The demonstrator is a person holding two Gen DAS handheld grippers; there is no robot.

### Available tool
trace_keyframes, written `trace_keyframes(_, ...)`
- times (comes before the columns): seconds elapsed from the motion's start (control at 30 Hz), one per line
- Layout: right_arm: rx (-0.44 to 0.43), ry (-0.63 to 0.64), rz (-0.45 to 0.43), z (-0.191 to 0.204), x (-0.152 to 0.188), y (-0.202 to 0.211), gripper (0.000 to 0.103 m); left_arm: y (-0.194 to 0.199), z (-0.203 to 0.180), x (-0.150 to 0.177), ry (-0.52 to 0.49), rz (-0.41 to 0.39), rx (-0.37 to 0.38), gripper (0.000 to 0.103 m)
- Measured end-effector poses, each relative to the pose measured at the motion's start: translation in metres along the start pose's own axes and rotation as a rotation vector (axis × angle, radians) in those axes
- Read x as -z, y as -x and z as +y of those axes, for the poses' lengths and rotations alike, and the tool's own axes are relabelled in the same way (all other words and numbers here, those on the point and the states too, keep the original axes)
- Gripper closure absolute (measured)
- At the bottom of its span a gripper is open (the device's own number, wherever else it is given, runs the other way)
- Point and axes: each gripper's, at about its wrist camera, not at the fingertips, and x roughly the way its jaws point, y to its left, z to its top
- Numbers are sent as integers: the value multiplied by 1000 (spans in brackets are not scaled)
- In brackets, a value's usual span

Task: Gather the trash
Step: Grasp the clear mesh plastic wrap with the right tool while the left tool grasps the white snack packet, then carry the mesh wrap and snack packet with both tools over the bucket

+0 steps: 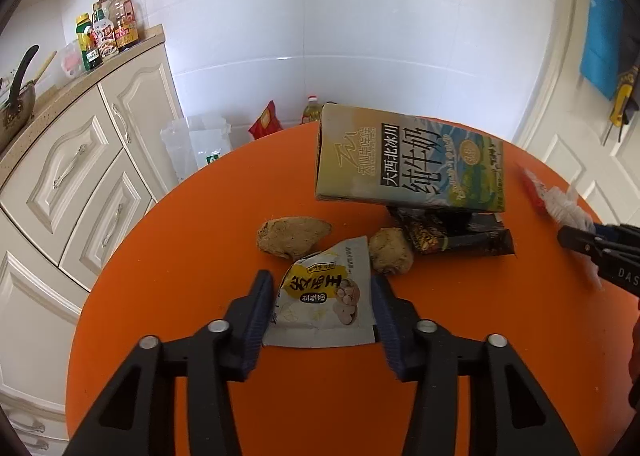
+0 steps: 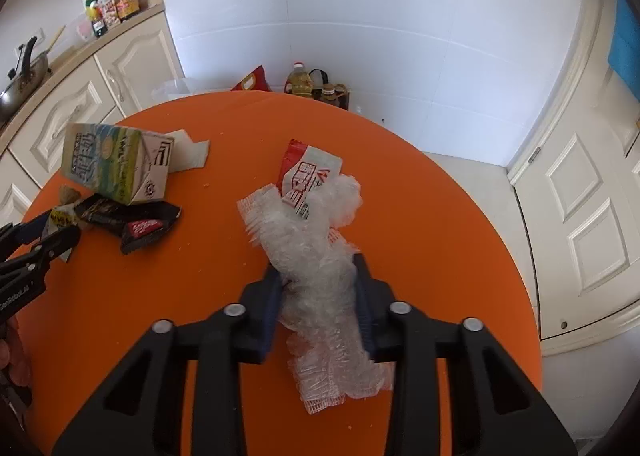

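Observation:
On the round orange table (image 1: 168,276), my left gripper (image 1: 322,290) has its jaws on both sides of a white and yellow snack packet (image 1: 324,304), touching its edges. Behind it lie two ginger pieces (image 1: 290,234), a dark wrapper (image 1: 460,240) and a milk carton (image 1: 408,160). My right gripper (image 2: 318,276) is shut on a crumpled clear plastic wrapper (image 2: 320,256) with red print. The right gripper also shows at the right edge of the left wrist view (image 1: 576,240). The carton (image 2: 116,164) and dark wrapper (image 2: 132,220) lie left in the right wrist view.
White cabinets (image 1: 80,160) with a counter holding bottles (image 1: 108,28) and a pan (image 1: 16,104) stand to the left. On the floor past the table are a clear bag (image 1: 196,140), a red packet (image 1: 266,120) and an oil bottle (image 2: 300,82). A white door (image 2: 580,216) is right.

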Motion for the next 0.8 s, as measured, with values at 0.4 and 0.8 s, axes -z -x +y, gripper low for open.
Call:
trace_keyframes(0.4, -116, -83, -22, 2, 46, 47, 79, -41, 2, -39, 74, 8, 134, 96)
trace_keyframes(0.8, -147, -111, -115, -6, 73, 118, 79, -19, -41, -63, 37, -105, 212, 96)
